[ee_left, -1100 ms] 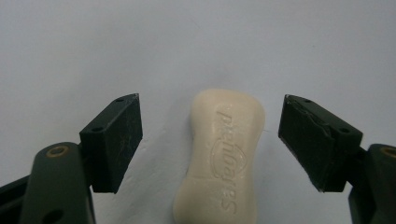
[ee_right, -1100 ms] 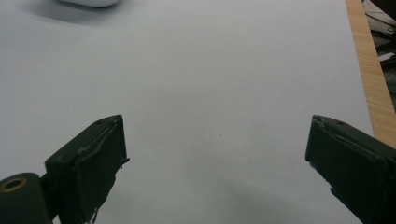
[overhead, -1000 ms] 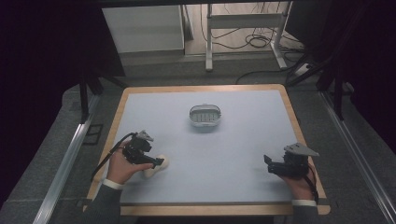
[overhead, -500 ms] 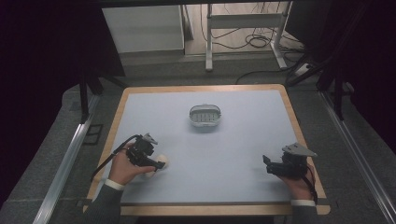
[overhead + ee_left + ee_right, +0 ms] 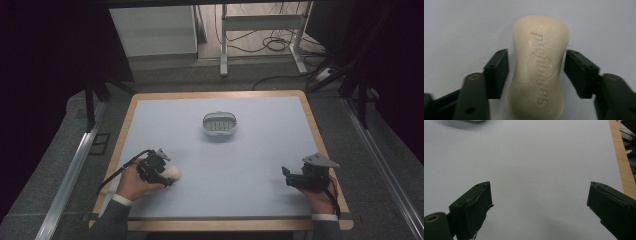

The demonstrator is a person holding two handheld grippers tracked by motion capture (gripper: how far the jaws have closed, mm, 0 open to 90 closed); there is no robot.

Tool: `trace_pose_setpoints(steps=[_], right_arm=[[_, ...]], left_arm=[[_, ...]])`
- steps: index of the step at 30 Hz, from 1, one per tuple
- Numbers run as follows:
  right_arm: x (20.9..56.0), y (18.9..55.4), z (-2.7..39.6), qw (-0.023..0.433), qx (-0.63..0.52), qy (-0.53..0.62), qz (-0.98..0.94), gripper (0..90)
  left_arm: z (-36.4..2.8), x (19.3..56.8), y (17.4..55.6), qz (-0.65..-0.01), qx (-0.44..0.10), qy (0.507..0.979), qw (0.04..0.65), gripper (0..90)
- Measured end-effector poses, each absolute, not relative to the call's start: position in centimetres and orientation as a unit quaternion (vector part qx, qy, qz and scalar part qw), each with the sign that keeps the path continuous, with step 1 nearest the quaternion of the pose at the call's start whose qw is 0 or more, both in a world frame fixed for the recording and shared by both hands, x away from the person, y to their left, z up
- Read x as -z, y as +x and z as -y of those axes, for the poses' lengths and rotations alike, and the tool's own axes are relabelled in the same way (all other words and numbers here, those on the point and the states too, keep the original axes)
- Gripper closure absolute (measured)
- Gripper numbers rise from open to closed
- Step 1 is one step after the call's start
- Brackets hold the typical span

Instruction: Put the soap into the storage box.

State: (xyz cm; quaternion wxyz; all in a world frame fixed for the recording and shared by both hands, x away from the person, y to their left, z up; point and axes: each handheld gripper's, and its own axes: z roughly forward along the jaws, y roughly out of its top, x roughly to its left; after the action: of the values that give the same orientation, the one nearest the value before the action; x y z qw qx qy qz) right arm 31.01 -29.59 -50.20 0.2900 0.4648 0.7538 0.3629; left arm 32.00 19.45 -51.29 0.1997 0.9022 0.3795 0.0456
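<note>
Your left gripper (image 5: 536,72) sits with its jaws spread to either side of a bar of soap (image 5: 539,67). In the left gripper view, a thin gap shows between each black pad and the soap's flanks, so the jaws bracket the bar without clamping it. The soap is cream-coloured, smooth and slightly glossy, pinched at the waist, with embossed lettering and an oval emblem running along its top face. It lies flat on the pale blue-grey table surface (image 5: 461,25).

In the high view, your left gripper (image 5: 159,169) is at the lower left of the frame, with the soap (image 5: 173,172) just beyond its tips. Your right gripper (image 5: 289,176) rests at the lower right, near the wooden rim of the table (image 5: 320,135). In the right gripper view, its jaws (image 5: 539,205) stand wide apart over bare matte tabletop, holding nothing; the pads look rubbery with roughened edges.

A small oval soap dish (image 5: 219,124), pale and slotted, sits near the centre of the frame, well apart from both grippers.
</note>
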Motion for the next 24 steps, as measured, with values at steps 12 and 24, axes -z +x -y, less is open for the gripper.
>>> trace_pose_setpoints(steps=[12,24], right_arm=[[50.1,31.0,29.6,0.29,-0.365,0.464,-0.753,5.9],[50.2,31.0,29.7,0.29,-0.363,0.467,-0.753,6.0]], left_arm=[[-19.6,51.2,32.2,-0.375,-0.044,0.907,0.188,49.8],[-20.7,48.3,32.8,-0.375,-0.053,0.897,0.227,49.9]])
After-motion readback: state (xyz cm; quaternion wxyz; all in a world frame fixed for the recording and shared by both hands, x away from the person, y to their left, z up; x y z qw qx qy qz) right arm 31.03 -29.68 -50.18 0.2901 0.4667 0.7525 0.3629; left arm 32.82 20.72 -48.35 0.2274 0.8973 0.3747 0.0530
